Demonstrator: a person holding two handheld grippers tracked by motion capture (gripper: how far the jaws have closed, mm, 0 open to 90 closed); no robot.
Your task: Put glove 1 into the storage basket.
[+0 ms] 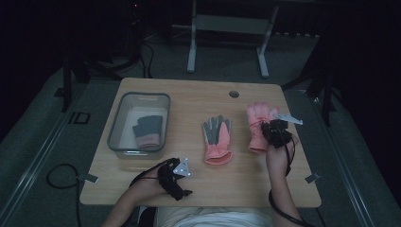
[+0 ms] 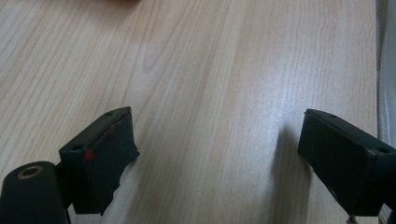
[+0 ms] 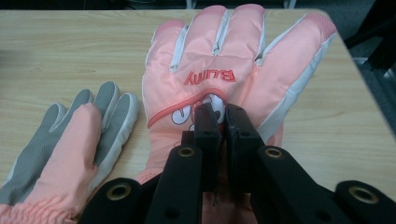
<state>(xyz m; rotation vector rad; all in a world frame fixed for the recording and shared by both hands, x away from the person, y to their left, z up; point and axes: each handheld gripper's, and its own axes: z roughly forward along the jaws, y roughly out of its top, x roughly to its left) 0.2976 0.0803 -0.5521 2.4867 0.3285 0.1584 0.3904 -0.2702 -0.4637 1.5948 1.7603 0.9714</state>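
Dim lab, wooden table [image 1: 198,184], rig frame [image 1: 227,28], floor cables [image 1: 59,177]

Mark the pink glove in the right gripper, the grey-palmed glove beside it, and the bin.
pink glove [image 3: 205,56], right gripper view, back of the fingers.
grey-palmed glove [image 1: 216,132], high view, grey palm.
bin [image 1: 113,127], high view, left wall.

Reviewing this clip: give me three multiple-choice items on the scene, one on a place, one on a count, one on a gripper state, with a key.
1. Where does the folded glove lie?
A in the grey bin
B at the table's right edge
C on the floor

2. How many gloves lie on the bare table?
A one
B two
C four

3. How stands the right hand-held gripper?
A wide open
B shut on the pink glove
C resting in the bin

Key: A, the glove sits inside the bin walls; B, the pink glove and the grey-palmed glove; B, its jaws pinch that glove's back.
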